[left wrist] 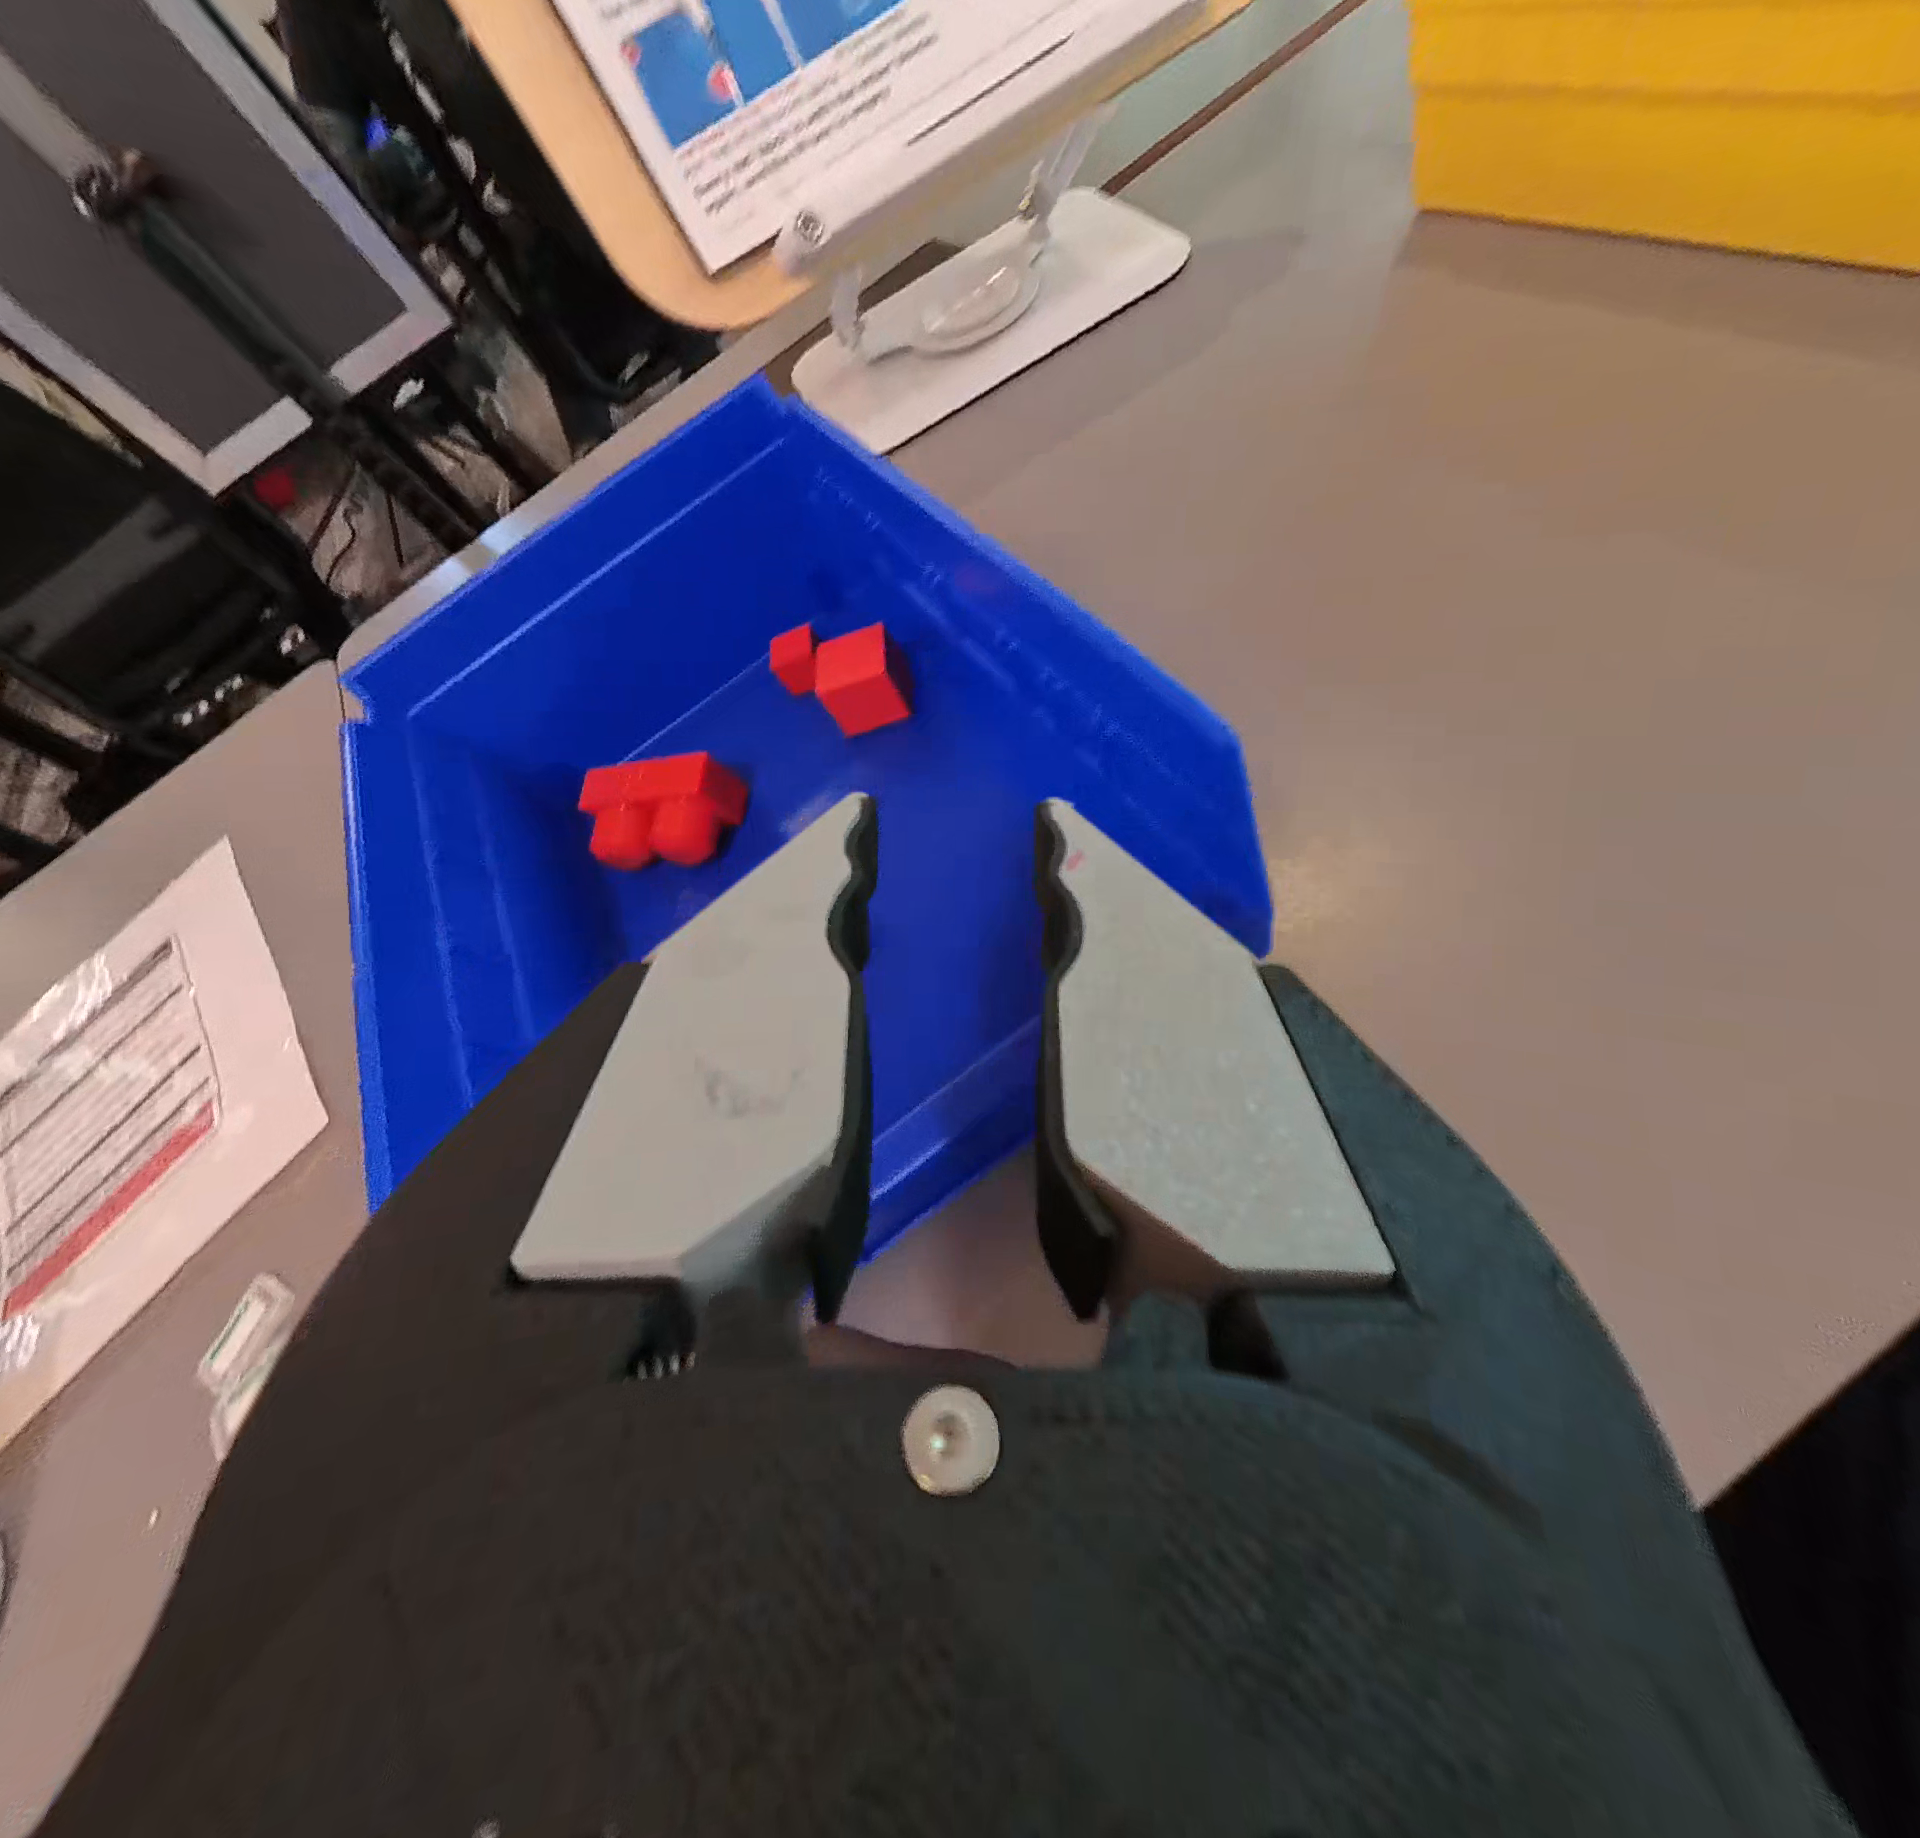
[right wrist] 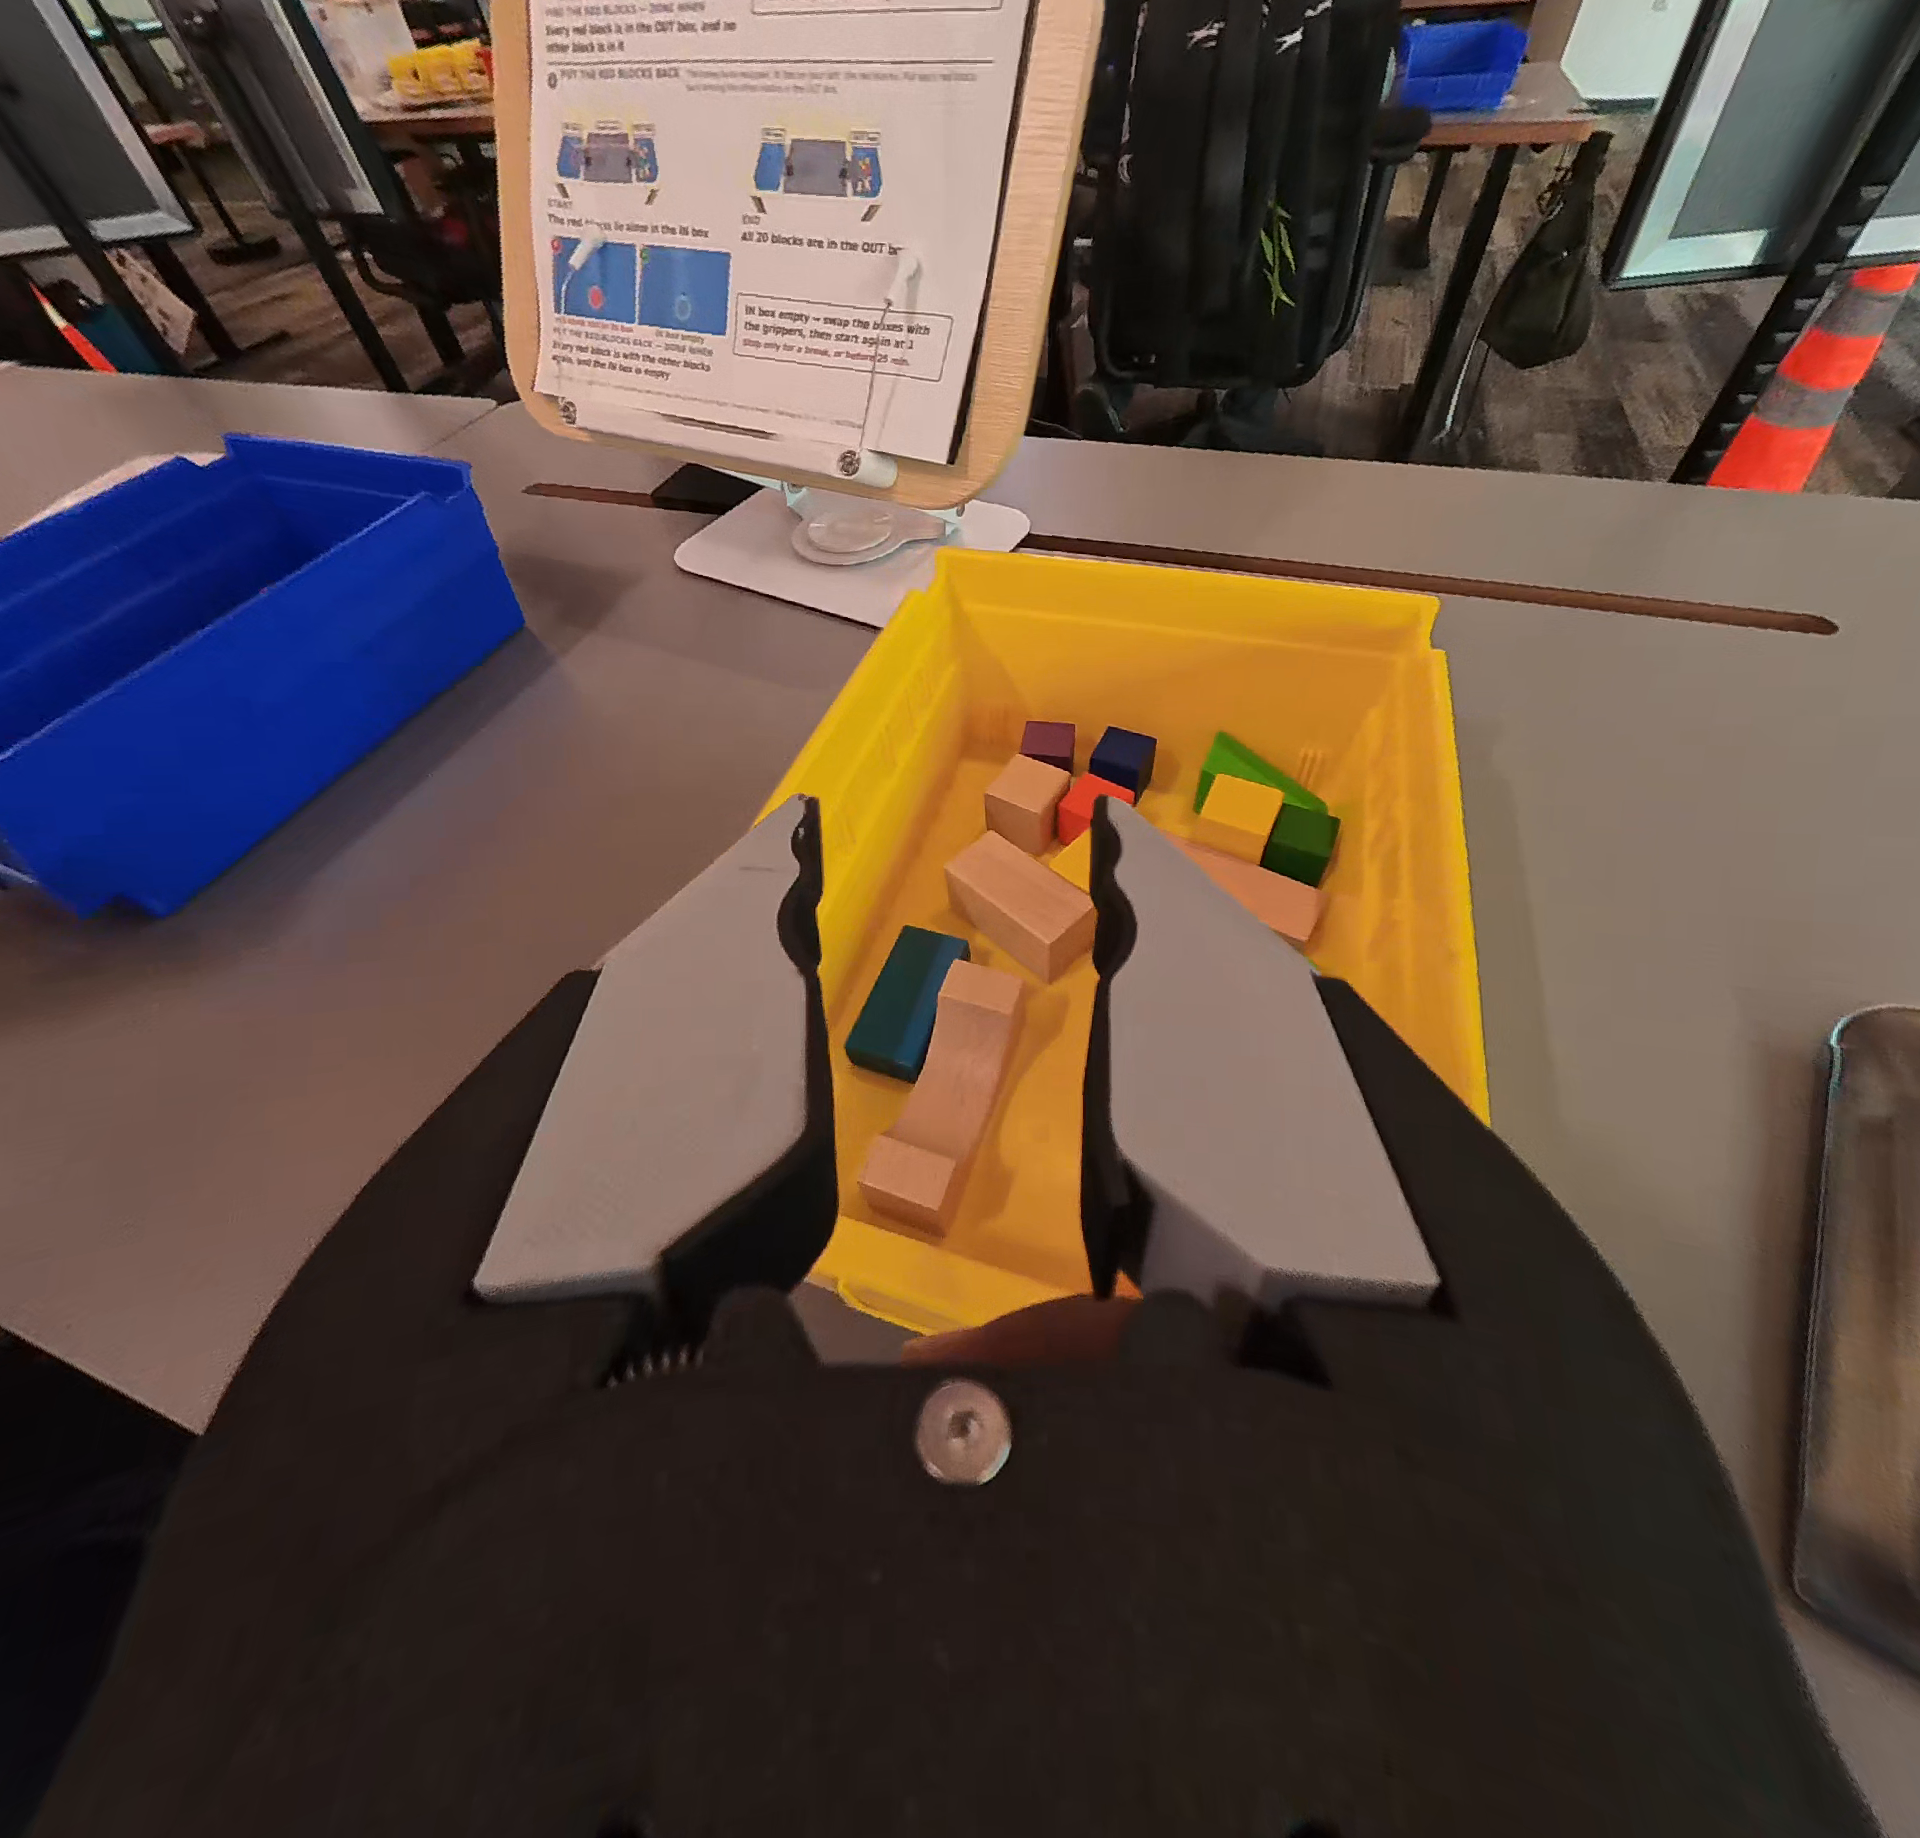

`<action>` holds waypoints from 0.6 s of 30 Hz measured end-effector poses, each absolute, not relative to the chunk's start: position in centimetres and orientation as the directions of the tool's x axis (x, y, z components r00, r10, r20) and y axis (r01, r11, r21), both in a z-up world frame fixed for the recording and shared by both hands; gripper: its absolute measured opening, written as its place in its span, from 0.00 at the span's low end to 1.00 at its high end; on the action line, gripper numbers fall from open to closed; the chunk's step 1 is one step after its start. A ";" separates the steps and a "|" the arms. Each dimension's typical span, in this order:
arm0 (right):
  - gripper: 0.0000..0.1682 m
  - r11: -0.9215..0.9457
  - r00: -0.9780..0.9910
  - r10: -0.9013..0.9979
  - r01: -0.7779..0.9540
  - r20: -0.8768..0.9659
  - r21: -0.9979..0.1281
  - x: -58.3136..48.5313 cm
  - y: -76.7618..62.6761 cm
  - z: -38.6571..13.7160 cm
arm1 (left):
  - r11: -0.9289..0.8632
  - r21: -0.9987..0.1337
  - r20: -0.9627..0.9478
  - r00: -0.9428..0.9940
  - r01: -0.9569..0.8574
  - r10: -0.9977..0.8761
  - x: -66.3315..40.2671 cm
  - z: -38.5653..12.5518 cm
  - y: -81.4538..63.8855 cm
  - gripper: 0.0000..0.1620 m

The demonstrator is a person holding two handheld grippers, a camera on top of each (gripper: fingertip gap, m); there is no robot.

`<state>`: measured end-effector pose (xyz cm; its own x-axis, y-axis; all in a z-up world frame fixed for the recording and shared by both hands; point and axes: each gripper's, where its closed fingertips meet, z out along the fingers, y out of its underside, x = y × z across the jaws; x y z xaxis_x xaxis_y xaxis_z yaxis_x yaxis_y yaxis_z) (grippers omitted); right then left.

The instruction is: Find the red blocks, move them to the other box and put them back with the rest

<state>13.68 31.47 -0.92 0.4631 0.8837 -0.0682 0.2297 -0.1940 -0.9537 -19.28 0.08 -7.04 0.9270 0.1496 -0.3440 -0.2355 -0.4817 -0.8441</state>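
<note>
Left tongs (left wrist: 956, 822): released, nothing between the fingers, held over the near end of the blue box (left wrist: 499, 957) and tilted down into it. The gap between the tips is aimed at bare box floor, with no block inside it.

Ahead of the left tongs and to their left, a red block cluster (left wrist: 662, 809) is seen lying on the box floor: a flat piece resting over two rounded ones. Farther ahead, toward the far wall, two red cubes (left wrist: 844, 671) are seen touching each other. No other colour is seen in this box, so the red ones appear to have been gathered here apart from the rest.

Right tongs (right wrist: 956, 822): released as well, empty, poised above the yellow box (right wrist: 1392, 957) and pointed down its length. Directly beyond the tips a mixed heap is seen: plain wooden blocks (right wrist: 1023, 905), a dark teal block (right wrist: 904, 999), a green wedge (right wrist: 1242, 765), a yellow cube (right wrist: 1242, 812) and navy and purple cubes. An orange-red block (right wrist: 1086, 801) is wedged among them just left of the right fingertip; whether it counts as one of the red ones cannot be told.

Both boxes are set on the grey counter (right wrist: 644, 749), well apart, with a stand bearing a printed sheet (right wrist: 790, 178) beyond them. One pair of tongs is stationed over each box, presumably so that picking and dropping can be shared.

Judged stage: the red blocks are held separately in the blue box; the return to the yellow box is not yet begun.
</note>
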 end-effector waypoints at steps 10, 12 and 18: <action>0.29 -0.178 0.419 0.906 0.261 -0.054 -0.949 12.3 30.0 -1.3 | -0.698 -0.680 -0.350 0.936 -0.225 0.039 -25.5 -10.4 1.3 0.28; 0.29 -0.172 0.411 0.910 0.259 -0.053 -0.950 12.1 29.7 -1.1 | -0.774 -0.576 -0.375 0.926 -0.264 -0.037 -26.8 -11.8 1.9 0.29; 0.29 -0.150 0.392 0.919 0.278 -0.030 -0.949 11.8 29.0 -1.2 | -0.876 -0.432 -0.284 0.954 -0.214 -0.093 -29.6 -15.1 3.8 0.32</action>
<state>11.75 28.96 -1.18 0.3920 0.9195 -0.0301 0.2782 -0.1497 -0.9488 -29.56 3.80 -15.15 0.9542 -0.0932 -0.2843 -0.2142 -0.8763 -0.4316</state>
